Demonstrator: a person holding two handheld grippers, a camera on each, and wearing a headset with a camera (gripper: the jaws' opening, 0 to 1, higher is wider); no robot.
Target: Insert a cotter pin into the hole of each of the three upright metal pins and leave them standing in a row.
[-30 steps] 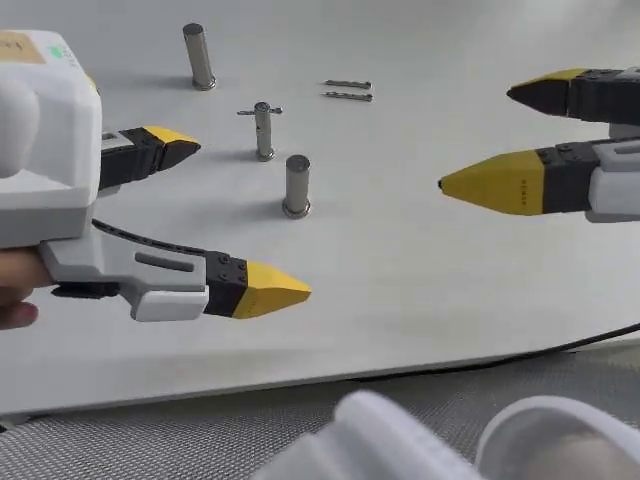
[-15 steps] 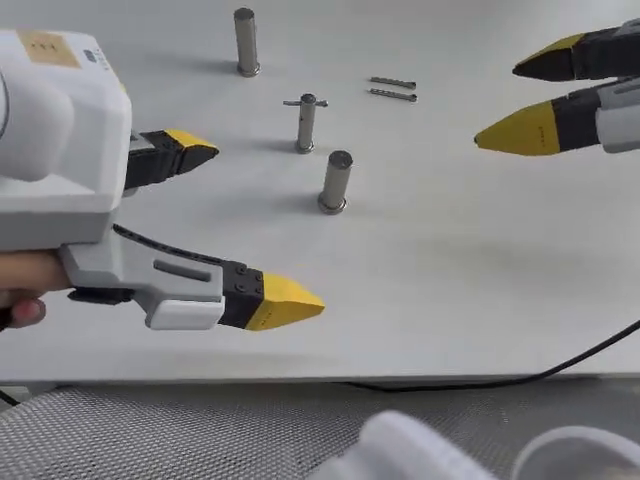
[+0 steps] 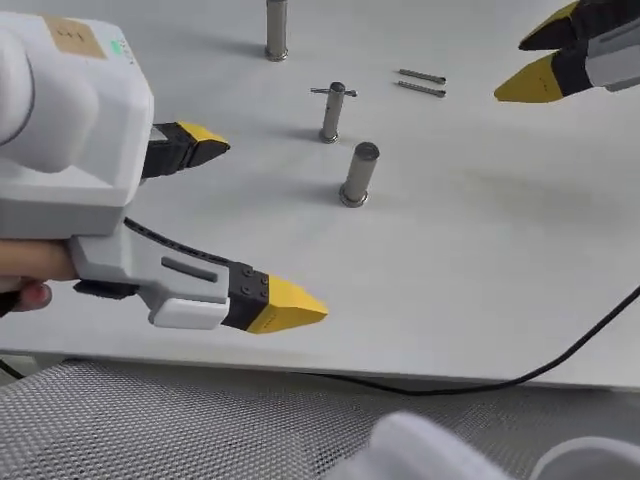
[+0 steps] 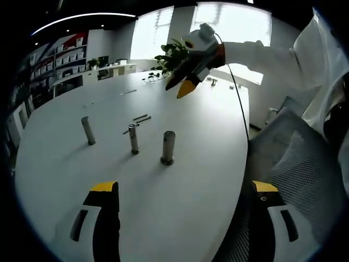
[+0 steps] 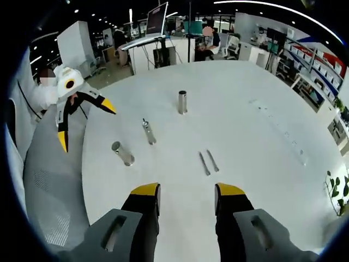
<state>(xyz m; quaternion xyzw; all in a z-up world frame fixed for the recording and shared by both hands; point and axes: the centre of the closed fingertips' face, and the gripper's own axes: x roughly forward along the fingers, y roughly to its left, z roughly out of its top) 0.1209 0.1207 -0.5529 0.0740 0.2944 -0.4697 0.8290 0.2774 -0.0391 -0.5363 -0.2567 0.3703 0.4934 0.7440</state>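
Three upright grey metal cylinder pins point(image 3: 358, 175) stand in a slanted row, upper centre of the head view, on the white surface point(image 3: 480, 260). The middle pin point(image 3: 332, 112) has a cotter pin point(image 3: 318, 91) through its top. Two loose thin metal cotter pins point(image 3: 421, 82) lie to its right.

Since a second ago the right tongs point(image 3: 510, 68) have risen to the upper right, level with the loose pair. They are parted and empty. The left tongs point(image 3: 272, 230), lower left, gape empty. Both are well apart from the row.

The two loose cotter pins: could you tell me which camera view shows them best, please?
The right gripper view: the loose cotter pins lie side by side, unobstructed, just ahead of the right gripper. The head view shows them as thin bars near its top; the left gripper view shows them small and distant.
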